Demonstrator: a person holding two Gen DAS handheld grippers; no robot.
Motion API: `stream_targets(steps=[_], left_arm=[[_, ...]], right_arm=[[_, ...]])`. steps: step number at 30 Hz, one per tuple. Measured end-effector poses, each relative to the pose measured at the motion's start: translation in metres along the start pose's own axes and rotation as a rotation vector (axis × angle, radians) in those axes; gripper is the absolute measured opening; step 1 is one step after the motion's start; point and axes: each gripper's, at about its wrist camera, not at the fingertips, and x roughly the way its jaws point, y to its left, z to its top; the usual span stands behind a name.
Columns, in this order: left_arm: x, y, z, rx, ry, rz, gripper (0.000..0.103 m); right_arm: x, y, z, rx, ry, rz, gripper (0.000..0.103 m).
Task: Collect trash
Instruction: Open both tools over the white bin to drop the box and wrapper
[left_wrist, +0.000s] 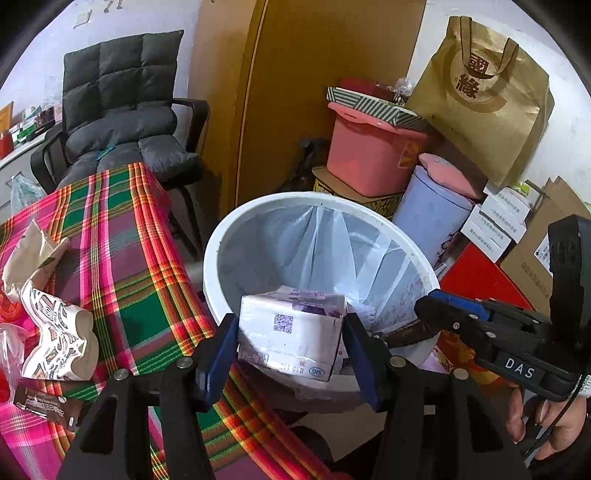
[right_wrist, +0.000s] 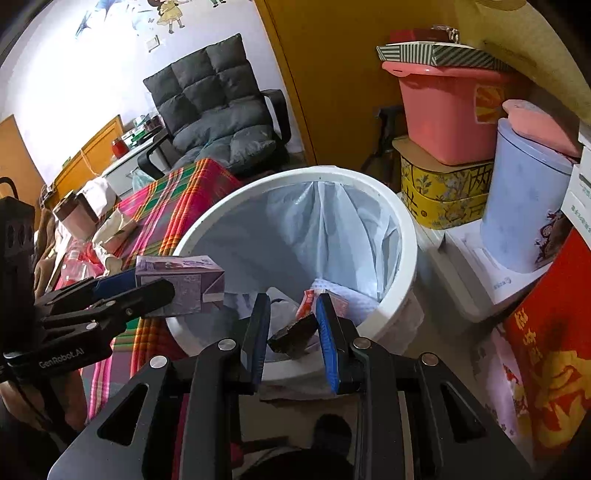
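A white bin (left_wrist: 221, 236) lined with a pale plastic bag stands beside the table. My left gripper (left_wrist: 290, 325) is shut on a purple-and-white drink carton (left_wrist: 291, 332), which hangs over the bin's near rim. In the right wrist view that left gripper (right_wrist: 153, 282) comes in from the left with the carton (right_wrist: 192, 280). My right gripper (right_wrist: 291, 299) holds a crumpled dark brown wrapper (right_wrist: 293, 338) between its blue pads, just inside the bin's (right_wrist: 406, 229) near edge. From the left wrist view, the right gripper (left_wrist: 421, 306) and wrapper (left_wrist: 402, 334) sit at the bin's right rim.
A plaid-clothed table (left_wrist: 129, 258) on the left carries a crushed paper cup (left_wrist: 55, 332) and a dark sachet (left_wrist: 44, 402). Behind the bin stand a pink box (left_wrist: 369, 155), a lavender bucket (left_wrist: 432, 214) and a paper bag (left_wrist: 480, 103). A grey chair (left_wrist: 122, 110) stands behind the table.
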Motion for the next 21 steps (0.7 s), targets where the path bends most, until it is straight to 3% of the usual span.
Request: stream_targets(steps=[5,21], left_arm=[[-0.011,0.004,0.001,-0.012,-0.033,0.004,0.057],[-0.066,0.02,-0.022,-0.086,-0.097,0.039,0.057]], right_arm=[[-0.007,0.002,0.001,0.002,-0.031,0.014,0.043],[-0.028,0.041,-0.006,-0.087,-0.05,0.055,0.044]])
